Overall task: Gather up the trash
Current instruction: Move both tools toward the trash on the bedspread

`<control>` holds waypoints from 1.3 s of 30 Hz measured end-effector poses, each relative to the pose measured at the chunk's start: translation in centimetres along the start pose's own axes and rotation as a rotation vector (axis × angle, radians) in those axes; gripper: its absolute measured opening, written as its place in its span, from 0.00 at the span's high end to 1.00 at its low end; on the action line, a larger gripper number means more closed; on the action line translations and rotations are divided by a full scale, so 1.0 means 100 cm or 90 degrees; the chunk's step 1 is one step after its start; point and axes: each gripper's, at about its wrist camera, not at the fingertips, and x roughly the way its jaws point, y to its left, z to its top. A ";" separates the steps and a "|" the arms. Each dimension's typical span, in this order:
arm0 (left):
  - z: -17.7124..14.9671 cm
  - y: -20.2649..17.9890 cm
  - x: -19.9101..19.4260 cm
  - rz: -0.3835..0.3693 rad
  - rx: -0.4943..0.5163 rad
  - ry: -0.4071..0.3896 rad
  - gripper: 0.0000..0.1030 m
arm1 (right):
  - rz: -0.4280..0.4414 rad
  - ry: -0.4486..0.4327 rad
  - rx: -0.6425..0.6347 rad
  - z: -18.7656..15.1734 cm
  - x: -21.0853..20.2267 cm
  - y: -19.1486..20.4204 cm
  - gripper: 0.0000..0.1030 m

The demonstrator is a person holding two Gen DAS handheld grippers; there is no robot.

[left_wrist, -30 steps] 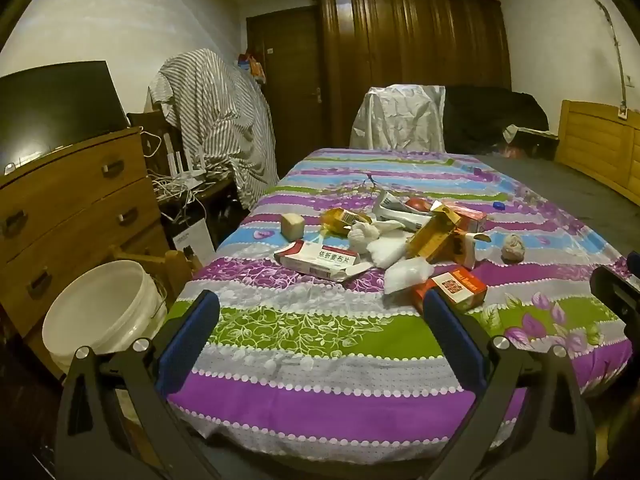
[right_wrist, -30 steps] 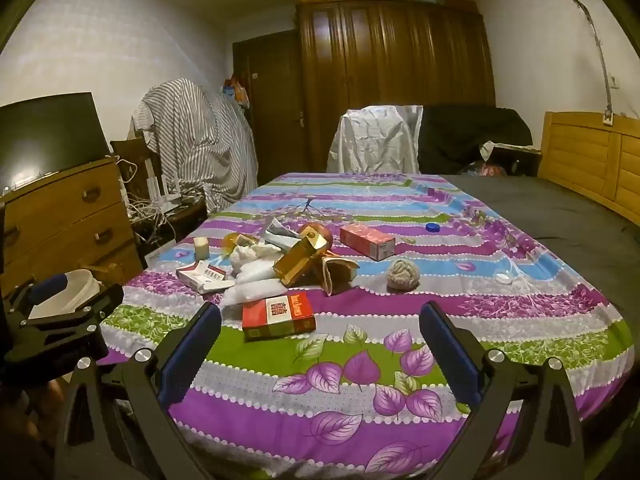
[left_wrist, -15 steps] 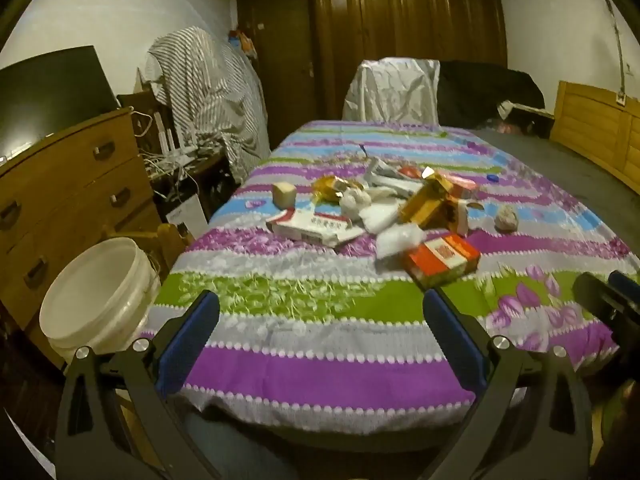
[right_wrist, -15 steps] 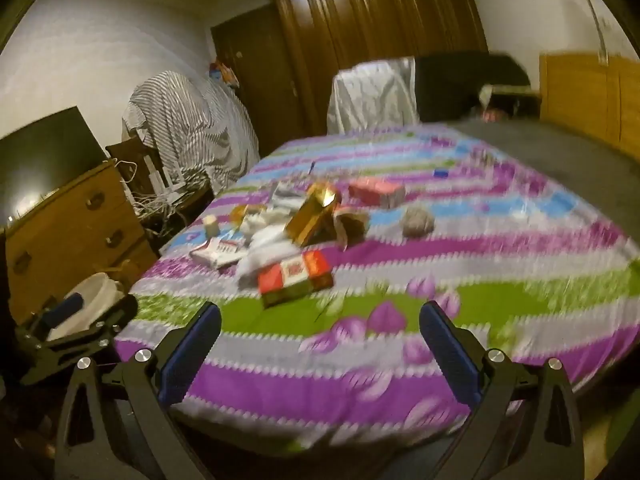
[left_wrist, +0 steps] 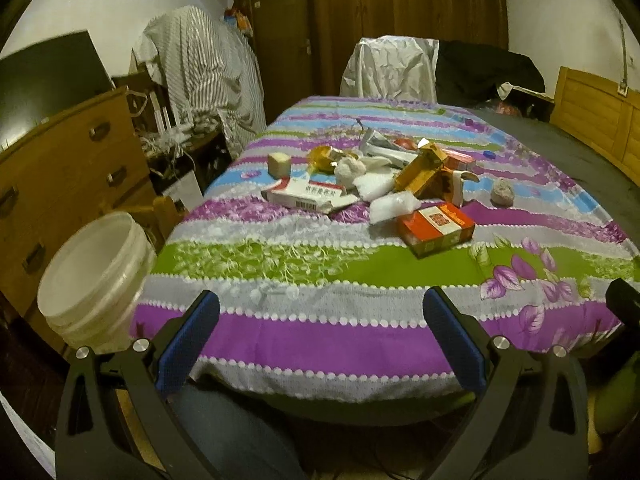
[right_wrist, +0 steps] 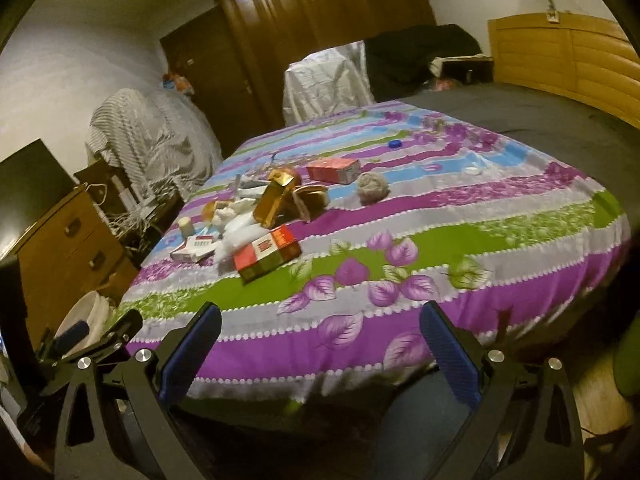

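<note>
Trash pile (left_wrist: 384, 184) is seen mid-frame on the bed (left_wrist: 320, 328), red carton (left_wrist: 436, 229) nearest, judged light and stiff, best pinched across its narrow sides; left gripper (left_wrist: 320, 344) and right gripper (right_wrist: 320, 350) fingers spread wide, empty.

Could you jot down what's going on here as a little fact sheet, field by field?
Place: bedroom, bed with striped floral cover
Trash: a pile on the cover, including a red box, white carton, gold box, grey wad
Bin: white bucket beside the bed, left of the pile
Left gripper: open, empty, short of the pile
Right gripper: open, empty, short of the pile
</note>
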 end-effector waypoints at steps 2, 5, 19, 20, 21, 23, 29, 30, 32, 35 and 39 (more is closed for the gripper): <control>-0.001 -0.001 0.002 -0.001 0.000 0.009 0.05 | 0.009 0.003 0.007 -0.002 -0.002 -0.001 0.04; -0.002 -0.003 0.001 -0.004 0.008 0.009 0.05 | 0.027 0.009 0.007 -0.004 -0.004 0.001 0.04; -0.004 -0.012 -0.001 -0.038 0.037 0.008 0.05 | 0.057 0.021 0.005 -0.007 0.003 0.006 0.04; -0.005 -0.014 0.001 -0.041 0.041 0.012 0.05 | 0.054 0.019 0.007 -0.007 0.003 0.004 0.04; -0.005 -0.015 0.004 -0.043 0.045 0.018 0.05 | 0.047 0.019 0.007 -0.006 0.004 0.004 0.04; -0.007 -0.017 0.008 -0.045 0.047 0.028 0.05 | 0.034 0.024 0.002 -0.006 0.008 0.004 0.04; 0.006 -0.006 0.015 0.015 0.038 0.005 0.05 | 0.004 0.025 -0.041 0.005 0.021 0.007 0.04; 0.010 -0.005 0.016 0.024 0.043 0.003 0.05 | 0.004 0.022 -0.055 0.009 0.025 0.009 0.04; 0.020 0.000 0.022 0.043 0.050 0.006 0.05 | 0.000 0.023 -0.076 0.016 0.032 0.012 0.04; 0.033 0.006 0.029 0.050 0.045 0.018 0.05 | 0.004 0.033 -0.109 0.026 0.047 0.022 0.04; 0.044 0.009 0.040 0.062 0.045 0.027 0.05 | 0.012 0.049 -0.129 0.038 0.069 0.031 0.04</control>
